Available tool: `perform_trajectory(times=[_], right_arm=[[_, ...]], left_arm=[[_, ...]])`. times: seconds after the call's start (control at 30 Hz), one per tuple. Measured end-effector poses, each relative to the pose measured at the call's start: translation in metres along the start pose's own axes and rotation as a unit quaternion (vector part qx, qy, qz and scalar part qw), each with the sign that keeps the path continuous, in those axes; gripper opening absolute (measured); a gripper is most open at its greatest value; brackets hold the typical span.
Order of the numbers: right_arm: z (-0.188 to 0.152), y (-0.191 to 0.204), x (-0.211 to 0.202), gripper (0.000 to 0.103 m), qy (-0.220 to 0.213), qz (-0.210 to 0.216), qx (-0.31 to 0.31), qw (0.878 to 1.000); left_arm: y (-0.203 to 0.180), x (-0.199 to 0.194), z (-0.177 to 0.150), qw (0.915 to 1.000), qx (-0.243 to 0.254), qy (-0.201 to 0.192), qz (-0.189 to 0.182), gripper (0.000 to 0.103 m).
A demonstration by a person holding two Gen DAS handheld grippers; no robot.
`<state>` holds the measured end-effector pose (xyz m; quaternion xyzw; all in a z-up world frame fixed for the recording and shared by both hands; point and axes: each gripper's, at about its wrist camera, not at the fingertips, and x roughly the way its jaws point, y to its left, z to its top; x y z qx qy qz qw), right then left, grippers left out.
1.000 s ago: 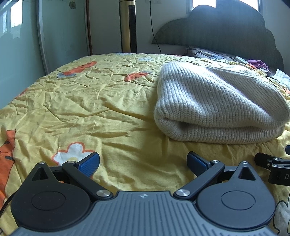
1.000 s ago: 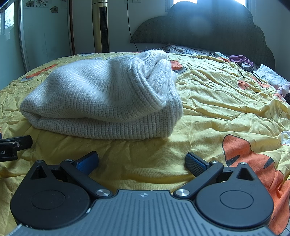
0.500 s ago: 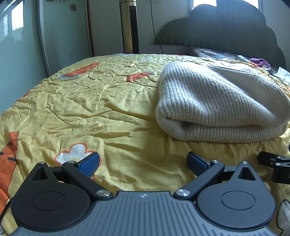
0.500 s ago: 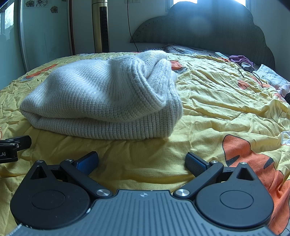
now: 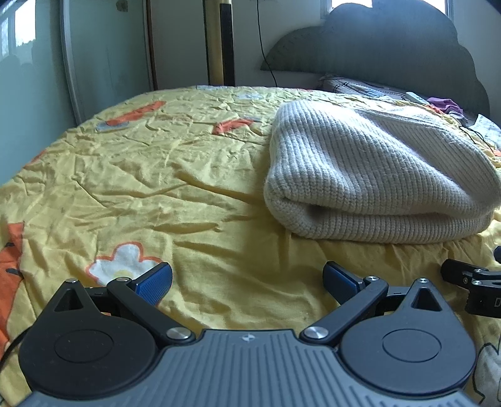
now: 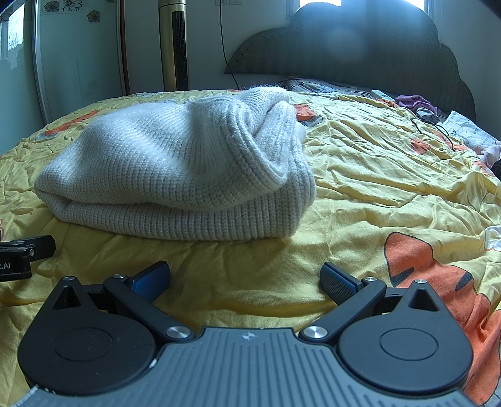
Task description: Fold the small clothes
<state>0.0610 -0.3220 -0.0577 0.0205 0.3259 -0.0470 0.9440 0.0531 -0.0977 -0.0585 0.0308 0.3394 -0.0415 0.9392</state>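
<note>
Looking through the left wrist view, the left gripper [image 5: 247, 277] is held wide open and empty, with the folded knit sweater [image 5: 372, 175] lying ahead-right on the yellow bedspread [image 5: 156, 175]. From the right wrist, the right gripper [image 6: 245, 277] is spread open too, sweater [image 6: 181, 169] ahead-left.

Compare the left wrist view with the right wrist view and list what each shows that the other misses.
Left wrist only: the white flower print on the bedspread and the right claw's tip at its edge. Right wrist only: the flower stickers, the sweater's bunched open end and the left claw's tip. Both: the folded knit sweater, the yellow bedspread, the headboard, the tower fan, and each view's own open, empty claw: left claw, right claw.
</note>
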Motion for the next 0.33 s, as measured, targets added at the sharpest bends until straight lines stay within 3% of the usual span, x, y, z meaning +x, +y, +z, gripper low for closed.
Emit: perform_trajectory(times=[0.33], right_arm=[[0.0,0.0001,0.0,0.103,0.0,0.0,0.0,1.0]], left_arm=[[0.0054,-0.0042,0.0009,0.9998,-0.012,-0.015,0.004,0.103]])
